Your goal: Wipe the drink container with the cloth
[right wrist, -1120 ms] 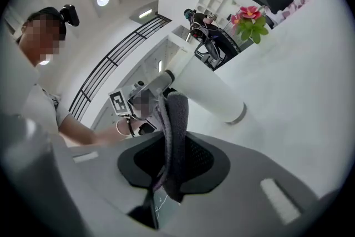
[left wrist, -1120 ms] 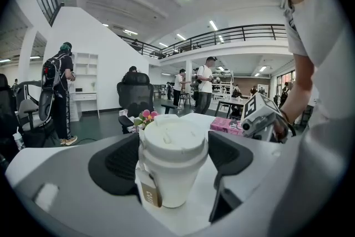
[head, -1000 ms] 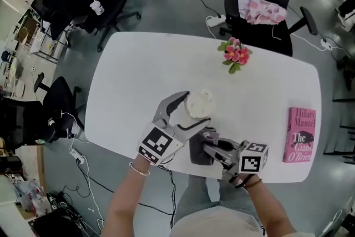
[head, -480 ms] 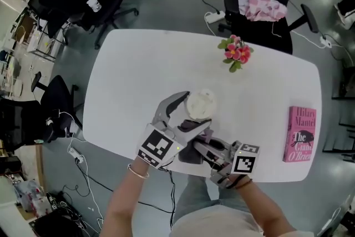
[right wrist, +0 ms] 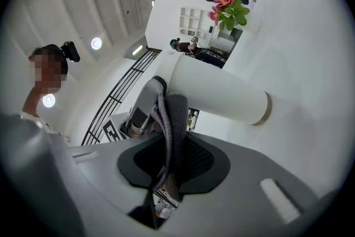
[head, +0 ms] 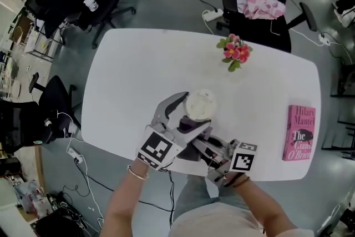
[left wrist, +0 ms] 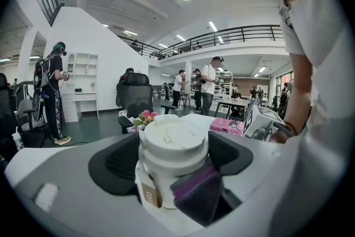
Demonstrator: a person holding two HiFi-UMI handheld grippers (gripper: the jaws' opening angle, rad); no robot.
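Note:
A white drink cup with a lid (head: 199, 104) stands on the white table (head: 138, 69), and my left gripper (head: 195, 109) is shut on its body. In the left gripper view the cup (left wrist: 172, 152) fills the gap between the dark pads, with the grey-purple cloth (left wrist: 201, 197) pressed on its lower right side. My right gripper (head: 201, 144) comes in from the near right, shut on the cloth (head: 191, 139), which touches the cup's near side. In the right gripper view the cloth (right wrist: 172, 130) is pinched upright between the pads, with the cup's wall (right wrist: 222, 91) just beyond it.
A pink book (head: 300, 133) lies near the table's right edge. A small bunch of pink flowers (head: 235, 51) stands at the far side. A black office chair with pink clothing (head: 260, 3) sits behind the table. The table's front edge runs just under both grippers.
My right gripper has slid left and toward the cup with the cloth, which now lies against the cup's near side. The left gripper and the cup have stayed in place.

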